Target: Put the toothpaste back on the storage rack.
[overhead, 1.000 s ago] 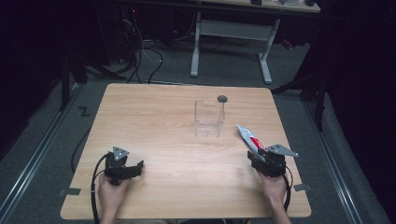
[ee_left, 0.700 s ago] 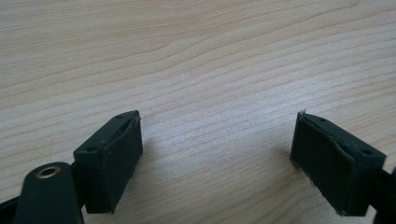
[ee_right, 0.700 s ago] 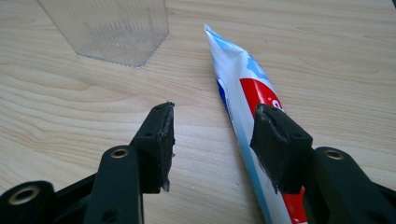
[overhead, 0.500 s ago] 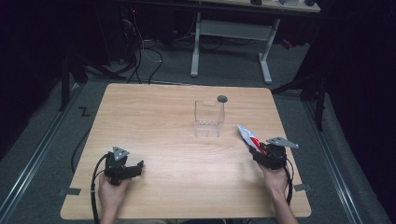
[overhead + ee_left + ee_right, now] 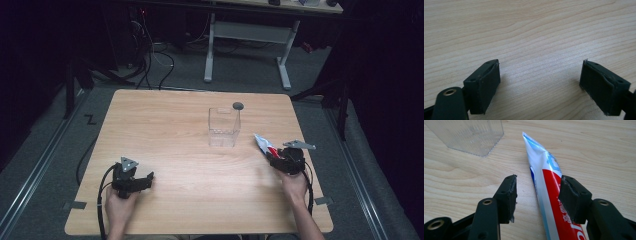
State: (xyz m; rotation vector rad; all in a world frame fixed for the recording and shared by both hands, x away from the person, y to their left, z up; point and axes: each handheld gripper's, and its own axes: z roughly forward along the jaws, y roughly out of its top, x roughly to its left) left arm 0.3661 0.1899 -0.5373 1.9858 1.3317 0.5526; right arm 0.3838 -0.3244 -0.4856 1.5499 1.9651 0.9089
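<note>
Tube (image 5: pixel 550 195) lies flat on the tabletop (image 5: pixel 175 130), right of the clear box (image 5: pixel 223 127). Our right tongs (image 5: pixel 537 195) straddle it, released; left tongs (image 5: pixel 541 82) released, idle. We judge it light, soft, slick: grip mid-body.

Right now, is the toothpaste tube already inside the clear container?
No. The toothpaste tube lies flat on the table between the open jaws of the right claw, beside the clear container.

Left tool (image 5: pixel 141 181) jaws spread wide, right tool (image 5: pixel 273 156) jaws parted
</note>
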